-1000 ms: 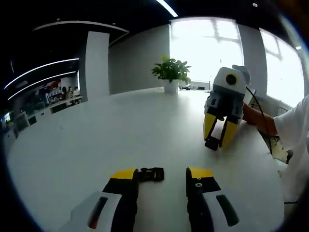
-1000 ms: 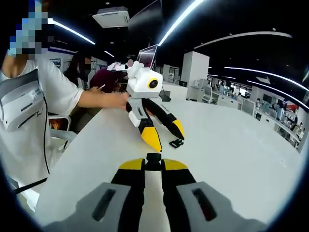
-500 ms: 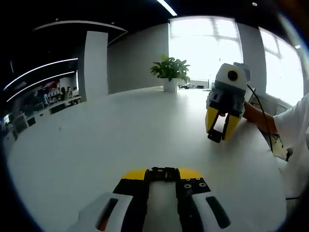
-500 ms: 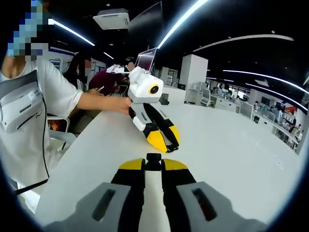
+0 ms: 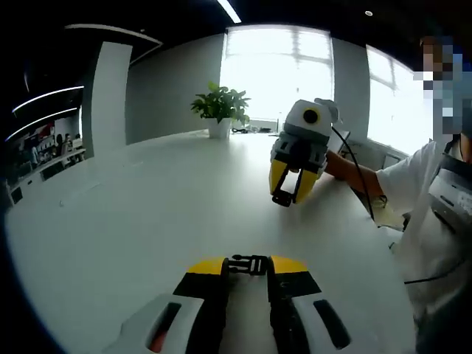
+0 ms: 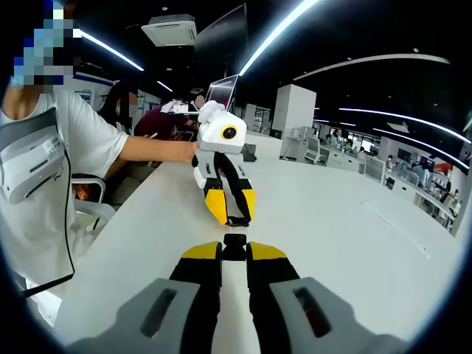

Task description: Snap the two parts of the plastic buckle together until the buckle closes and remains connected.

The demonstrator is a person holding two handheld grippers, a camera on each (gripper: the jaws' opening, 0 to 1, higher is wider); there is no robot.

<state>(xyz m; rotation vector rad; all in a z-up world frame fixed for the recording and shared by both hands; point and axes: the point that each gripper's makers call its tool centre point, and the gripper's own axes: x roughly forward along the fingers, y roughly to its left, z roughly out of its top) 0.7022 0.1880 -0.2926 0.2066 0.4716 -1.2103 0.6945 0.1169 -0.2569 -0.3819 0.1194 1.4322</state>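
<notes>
black plastic, two buckle parts, one per gripper. pronged buckle half (image 5: 248,264) sits crosswise between the left gripper (image 5: 246,267) tips, jaws closed in on it, lifted off the white table (image 5: 133,206). other buckle half (image 6: 235,243) is pinched at the tips of the right gripper (image 6: 234,251), jaws pressed onto it, only its top edge pokes above the yellow pads.

in the left gripper view the right gripper hangs ahead, up and to the right, tips down, its small black part (image 5: 281,199) at the tips. in the right gripper view the left gripper faces in with its part (image 6: 237,220) at the bottom of the yellow jaws. parts well apart, not mated yet.

my read: each half is held at the tips so the mating ends stay free and can be lined up nose to nose before the push. prong orientation versus the socket is too small to tell.

containers: one white pot (image 5: 219,130) at the far table edge by the window, green plant (image 5: 217,102) in it. nothing to do with the task.

person in white shirt (image 6: 44,177) holds both tools.
</notes>
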